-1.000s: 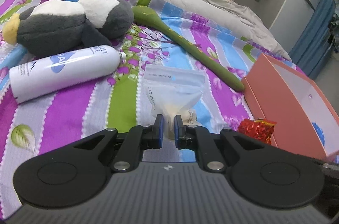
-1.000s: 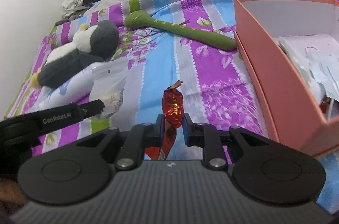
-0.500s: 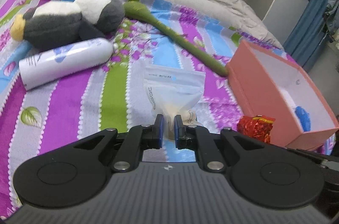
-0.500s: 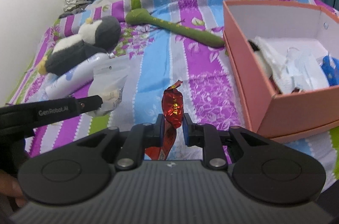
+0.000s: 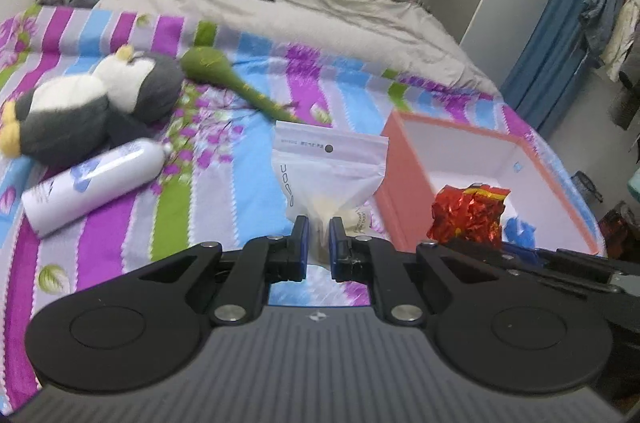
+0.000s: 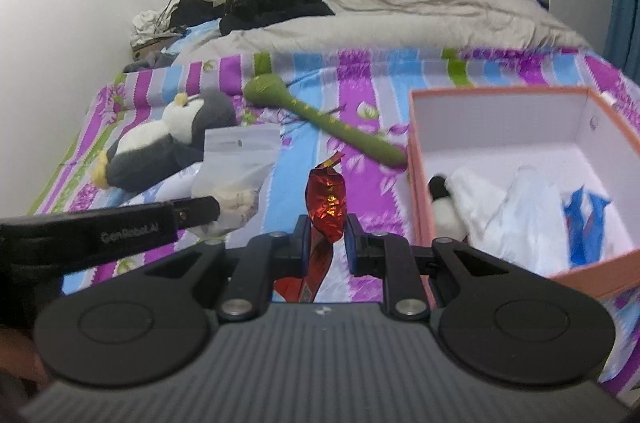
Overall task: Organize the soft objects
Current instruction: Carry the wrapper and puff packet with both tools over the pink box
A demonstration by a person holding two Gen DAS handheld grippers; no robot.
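clear zip pouch (image 5: 328,167), print too small to read, pinched in left gripper (image 5: 318,235) above striped bedspread (image 5: 224,183); red foil packet (image 6: 326,207), gold marks illegible, clamped in right gripper (image 6: 327,235) beside pink box (image 6: 418,175); left gripper's side reads "genrobot.ai".

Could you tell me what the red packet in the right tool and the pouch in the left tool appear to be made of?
The red packet looks like crinkled metallic foil: shiny, creased, with bright glints. The pouch seems thin frosted plastic film: translucent, pale contents showing through, a flat sealed top strip with a punched hole.
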